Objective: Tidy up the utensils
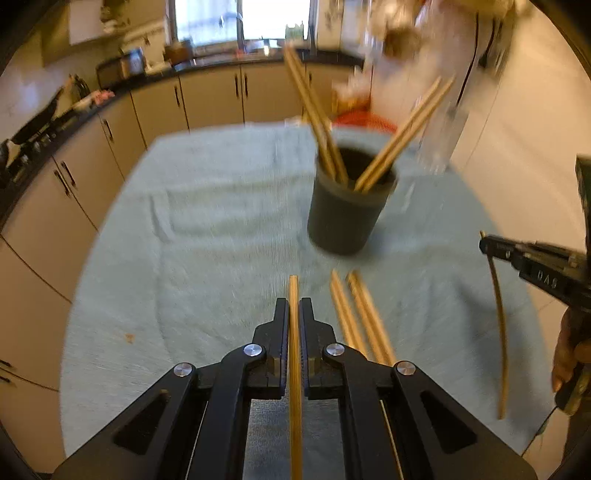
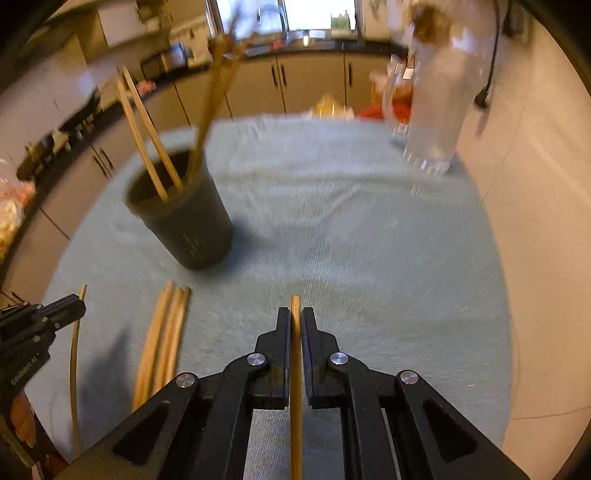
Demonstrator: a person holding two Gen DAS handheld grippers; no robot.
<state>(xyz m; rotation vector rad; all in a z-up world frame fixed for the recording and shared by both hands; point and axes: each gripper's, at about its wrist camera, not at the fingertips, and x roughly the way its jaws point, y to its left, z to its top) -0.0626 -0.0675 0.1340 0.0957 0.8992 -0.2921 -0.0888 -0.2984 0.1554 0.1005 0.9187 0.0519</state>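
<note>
Left gripper (image 1: 294, 310) angled downward, jaws clamped on a chopstick (image 1: 294, 369), right gripper (image 2: 294, 319) likewise, clamped on another chopstick (image 2: 295, 387)

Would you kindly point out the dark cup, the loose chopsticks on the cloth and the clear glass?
dark cup (image 1: 343, 218), left wrist view, outer wall.
loose chopsticks (image 2: 162, 339), right wrist view, mid-shafts.
clear glass (image 2: 436, 110), right wrist view, side wall.

A home kitchen. Beige base cabinets (image 1: 155, 110) with dark bar handles along the far side from nine to twelve o'clock, topped by a dark countertop (image 1: 207, 64). At twelve, a bright window (image 1: 243, 18) with a tap (image 2: 271, 16) in front. At nine to ten, a stove (image 1: 33, 136) with dark pans and knobs. In the middle, a round table under a pale green cloth (image 1: 221, 221); at one to two, a clear glass jar (image 2: 439, 110).
</note>
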